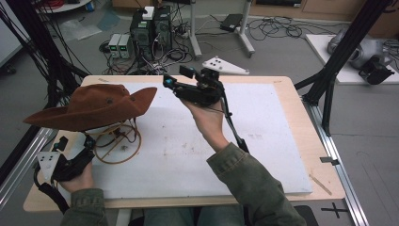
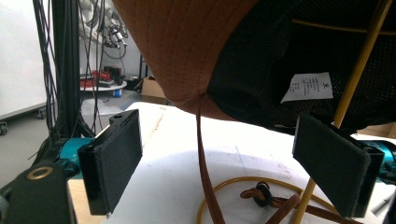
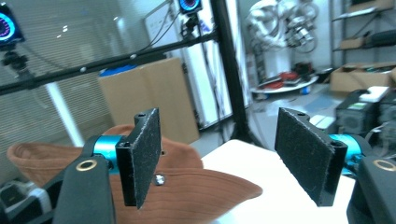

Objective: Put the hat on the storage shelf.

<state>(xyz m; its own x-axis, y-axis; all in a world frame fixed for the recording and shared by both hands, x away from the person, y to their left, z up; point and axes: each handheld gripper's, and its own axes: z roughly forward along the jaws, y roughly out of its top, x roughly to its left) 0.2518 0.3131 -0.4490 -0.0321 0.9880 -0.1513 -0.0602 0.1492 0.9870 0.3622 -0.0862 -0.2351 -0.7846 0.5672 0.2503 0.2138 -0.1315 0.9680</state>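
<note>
- Brown hat (image 1: 91, 107) is seen perched on a wire stand (image 1: 117, 141) at the table's left.
- Right gripper (image 1: 176, 77) is held released, empty, just right of the brim tip, pointed at it.
- Left gripper (image 1: 87, 140) is held released under the hat, at the stand.

Brown hat on a wire stand

We see the brown brimmed hat (image 1: 91, 107) perched level atop a thin yellow wire stand (image 1: 117, 143), at nine o'clock on the white surface (image 1: 197, 141), its chin cord (image 2: 205, 172) hanging beneath.

A brown hat (image 1: 94, 106) sits on a wire stand (image 1: 117, 141) at the left of the white table (image 1: 263, 141). The right gripper (image 1: 176, 77), jaws apart, hangs near the hat's brim at upper centre; the left gripper (image 1: 70, 150) rests at lower left, beside the stand.
</note>
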